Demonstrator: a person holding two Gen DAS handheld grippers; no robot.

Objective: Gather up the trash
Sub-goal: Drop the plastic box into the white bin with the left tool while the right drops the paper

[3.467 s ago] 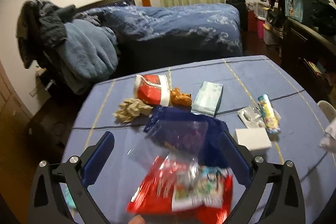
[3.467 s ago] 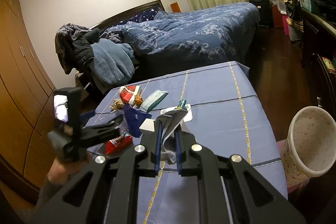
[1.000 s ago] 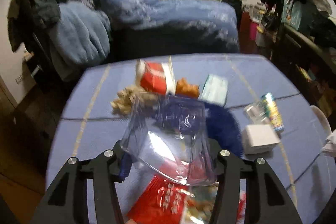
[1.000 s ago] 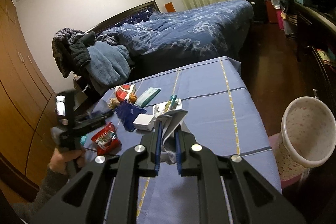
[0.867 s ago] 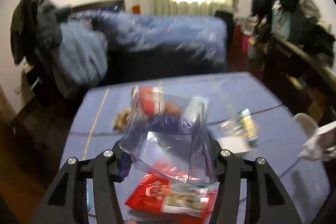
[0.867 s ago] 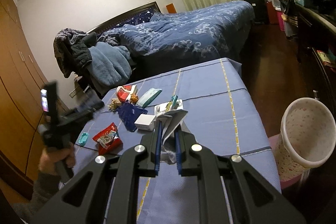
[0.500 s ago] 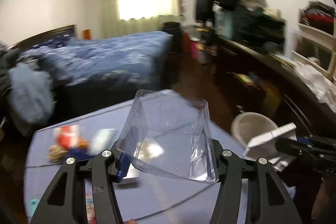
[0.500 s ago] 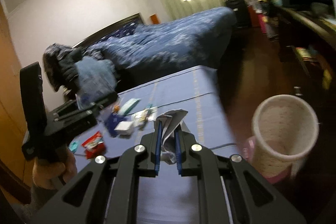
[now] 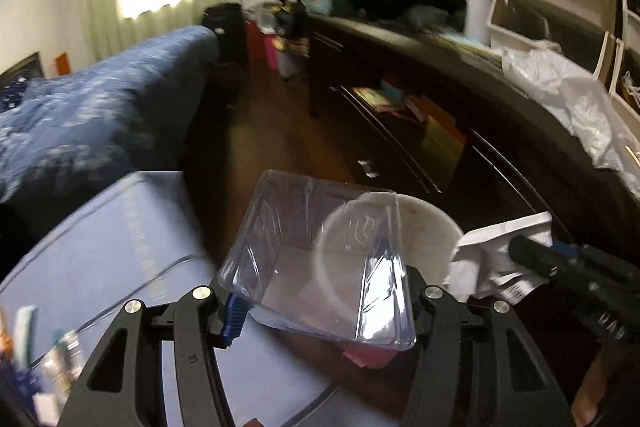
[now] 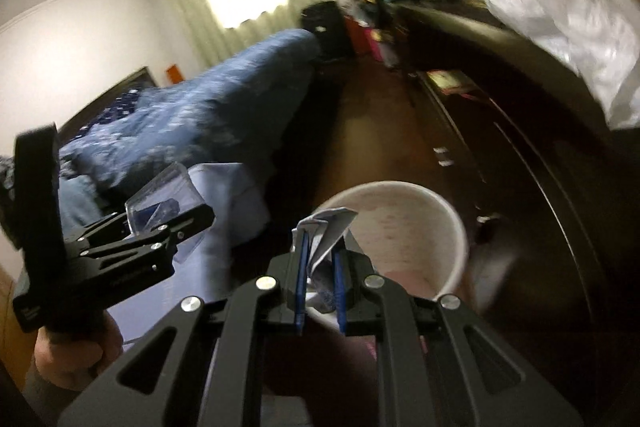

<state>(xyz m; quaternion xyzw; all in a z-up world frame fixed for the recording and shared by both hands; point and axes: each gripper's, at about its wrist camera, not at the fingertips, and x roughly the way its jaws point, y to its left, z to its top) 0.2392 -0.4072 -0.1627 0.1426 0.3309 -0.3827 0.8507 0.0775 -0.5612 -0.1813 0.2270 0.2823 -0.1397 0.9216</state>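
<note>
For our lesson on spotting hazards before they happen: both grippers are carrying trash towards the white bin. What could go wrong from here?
1. The clear plastic tray is wide and light, held only by its sides in the left gripper; released off-centre, it may catch the white bin rim and fall to the floor.
2. The crumpled paper in the right gripper sits near the bin's edge, not over its middle, so it could drop outside.
3. Both grippers crowd one opening and may collide.

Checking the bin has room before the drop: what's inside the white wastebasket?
The white wastebasket shows a pale, pink-speckled inner wall and no clear trash. Crumpled paper in the right gripper hides its near side, and blur hides the bottom.
</note>
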